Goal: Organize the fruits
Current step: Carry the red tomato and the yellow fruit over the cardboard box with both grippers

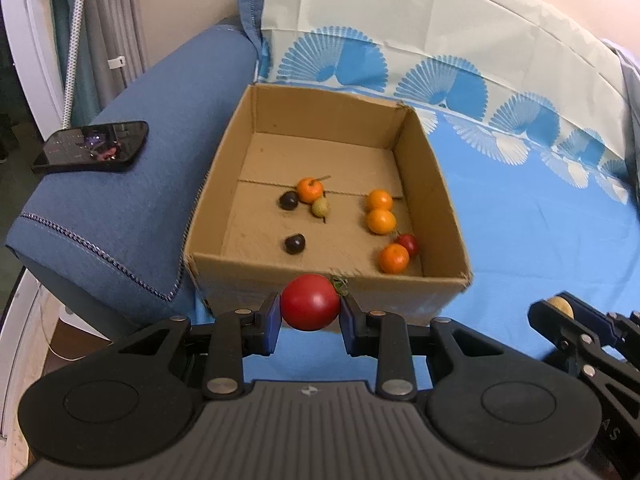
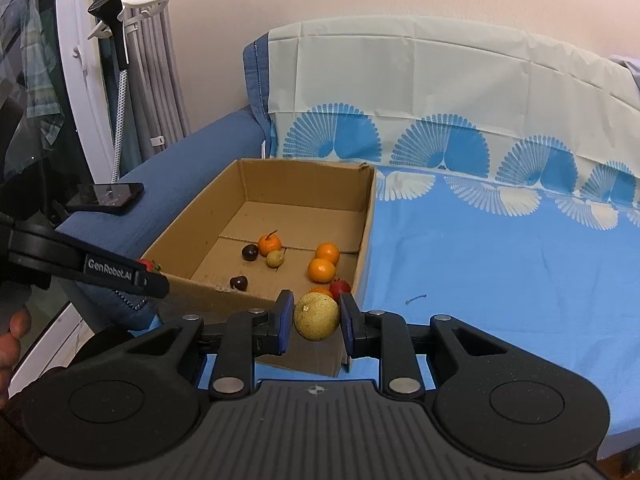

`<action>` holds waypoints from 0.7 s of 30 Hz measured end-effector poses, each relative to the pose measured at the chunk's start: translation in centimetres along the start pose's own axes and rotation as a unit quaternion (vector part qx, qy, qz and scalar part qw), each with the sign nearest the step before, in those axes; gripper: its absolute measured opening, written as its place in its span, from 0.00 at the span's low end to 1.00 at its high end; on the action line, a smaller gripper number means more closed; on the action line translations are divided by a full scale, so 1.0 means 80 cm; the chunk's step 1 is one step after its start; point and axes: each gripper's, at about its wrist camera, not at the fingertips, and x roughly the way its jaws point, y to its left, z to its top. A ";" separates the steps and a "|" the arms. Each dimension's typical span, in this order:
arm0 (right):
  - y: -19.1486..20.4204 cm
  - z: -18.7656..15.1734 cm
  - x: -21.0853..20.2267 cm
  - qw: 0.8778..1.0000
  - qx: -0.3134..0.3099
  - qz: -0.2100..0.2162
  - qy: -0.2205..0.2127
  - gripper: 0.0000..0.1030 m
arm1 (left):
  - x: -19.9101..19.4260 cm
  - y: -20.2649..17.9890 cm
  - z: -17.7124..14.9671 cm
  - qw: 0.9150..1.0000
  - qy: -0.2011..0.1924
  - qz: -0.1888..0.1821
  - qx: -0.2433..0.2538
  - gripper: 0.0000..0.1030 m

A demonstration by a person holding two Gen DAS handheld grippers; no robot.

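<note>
The right gripper (image 2: 316, 322) is clamped on a pale yellow round fruit (image 2: 316, 317), held just in front of the near wall of an open cardboard box (image 2: 224, 204) that sits on a blue-sheeted bed (image 2: 500, 272). Inside the box lie several oranges (image 2: 321, 271), two dark fruits (image 2: 249, 253), a small yellowish fruit (image 2: 275, 259) and a red one (image 2: 340, 287). At the left edge the left gripper (image 2: 150, 274) holds a red fruit (image 2: 146, 265), mostly hidden, and a phone (image 2: 106, 197) lies on the blue cushion (image 2: 192, 152).
</note>
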 end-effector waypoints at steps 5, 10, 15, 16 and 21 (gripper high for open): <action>-0.001 0.011 0.019 1.000 0.001 0.001 0.007 0.25 | 0.009 0.012 0.024 1.000 -0.009 0.005 -0.006 0.33; 0.000 0.028 0.047 1.000 -0.001 0.003 0.007 0.25 | 0.029 0.019 0.050 1.000 -0.010 0.008 -0.008 0.33; 0.005 0.048 0.086 1.000 -0.009 0.009 0.006 0.25 | 0.060 0.023 0.074 1.000 0.000 0.008 -0.005 0.33; 0.006 0.051 0.095 1.000 -0.013 0.011 0.007 0.25 | 0.067 0.024 0.079 1.000 0.002 0.009 -0.004 0.33; 0.012 0.062 0.143 0.999 -0.021 0.016 0.021 0.25 | 0.109 0.026 0.096 1.000 0.022 0.007 0.002 0.33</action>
